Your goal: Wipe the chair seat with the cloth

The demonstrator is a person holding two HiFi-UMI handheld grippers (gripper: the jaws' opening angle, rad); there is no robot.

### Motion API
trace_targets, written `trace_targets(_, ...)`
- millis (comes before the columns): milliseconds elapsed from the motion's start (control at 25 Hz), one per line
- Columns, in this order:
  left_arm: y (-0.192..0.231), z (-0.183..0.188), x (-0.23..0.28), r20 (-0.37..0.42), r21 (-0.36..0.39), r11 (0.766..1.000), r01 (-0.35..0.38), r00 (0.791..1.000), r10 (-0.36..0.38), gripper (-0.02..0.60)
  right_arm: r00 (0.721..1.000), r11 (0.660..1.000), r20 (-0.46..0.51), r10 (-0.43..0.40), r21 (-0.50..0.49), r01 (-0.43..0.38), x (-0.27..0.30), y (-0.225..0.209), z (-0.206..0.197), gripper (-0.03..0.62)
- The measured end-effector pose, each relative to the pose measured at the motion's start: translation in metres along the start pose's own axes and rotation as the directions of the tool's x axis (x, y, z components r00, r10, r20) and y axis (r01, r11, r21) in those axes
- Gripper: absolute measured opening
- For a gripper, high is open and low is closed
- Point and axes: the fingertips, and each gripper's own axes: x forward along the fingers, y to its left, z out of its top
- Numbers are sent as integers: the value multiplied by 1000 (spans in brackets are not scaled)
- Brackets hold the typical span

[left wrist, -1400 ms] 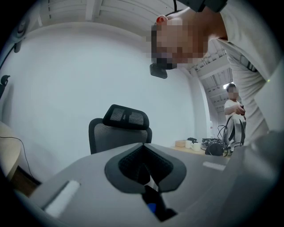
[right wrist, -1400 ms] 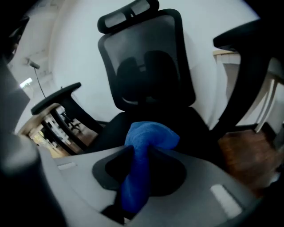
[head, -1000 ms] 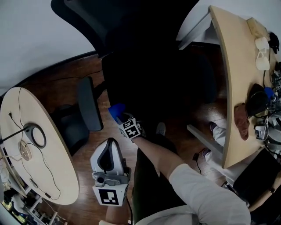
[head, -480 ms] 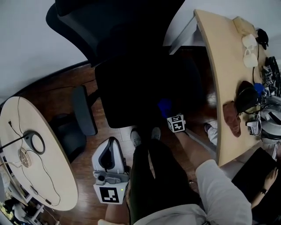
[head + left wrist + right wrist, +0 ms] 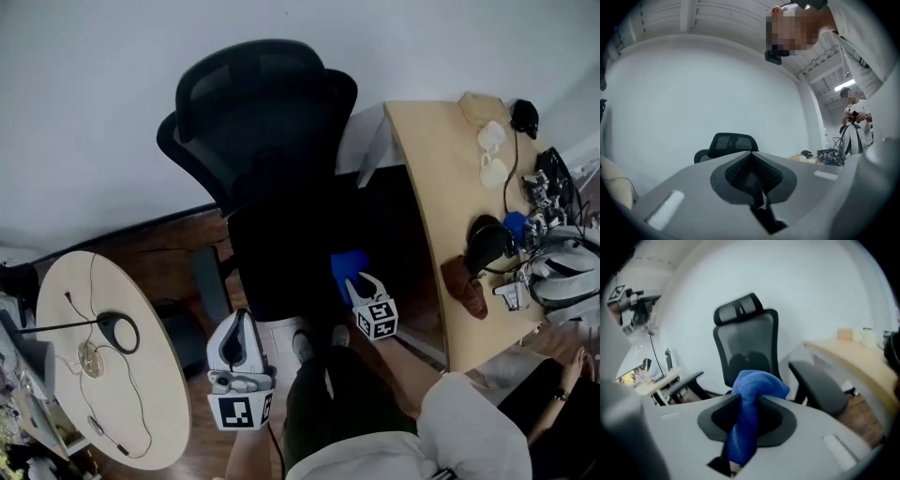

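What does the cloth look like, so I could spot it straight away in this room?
Start at the big black office chair standing against the white wall. By the right edge of its seat, the right tongs pinch a bunched-up cloth. It is bright blue and soft, and nothing else beside the dark chair has that colour.

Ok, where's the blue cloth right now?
The blue cloth is pinched in the right tongs; in the head view it sits near the right front edge of the chair seat, left of the wooden desk.
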Motion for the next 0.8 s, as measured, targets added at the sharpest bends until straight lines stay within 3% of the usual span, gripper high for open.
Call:
trace_targets(80,-10,54,-14,28,30,999,-14,1000,13,0,982,997,180,61,-53,-52,-49,54,97,94)
trace_targets(160,-22,104,-28,87,70,997,-22,996,16,0,934,991,338,113,-112,-79,-108,100,195,94)
trace_targets(200,-28,127,-35,113,89,996,-26,993,16,0,897,985,420,139,-154,-80,-143,121,240,94)
trace_targets(280,-38,169,-51,150,104,994,-34,989,18,0,792,965,578,199,-255,-57,-220,158,315,95)
trace_targets(360,-44,208,-59,187,103,994,-46,982,26,0,721,951,653,232,-308,-26,-290,185,369,95)
trace_targets(440,-46,244,-65,221,107,993,-58,975,33,0,689,946,685,238,-324,-5,-345,203,404,95)
trace_targets(560,-50,274,-80,218,115,991,-62,975,36,0,660,946,716,228,-324,25,-404,219,421,95)
trace_targets(800,-55,278,-90,198,143,988,-55,980,26,0,636,936,736,231,-346,61,-435,223,419,97)
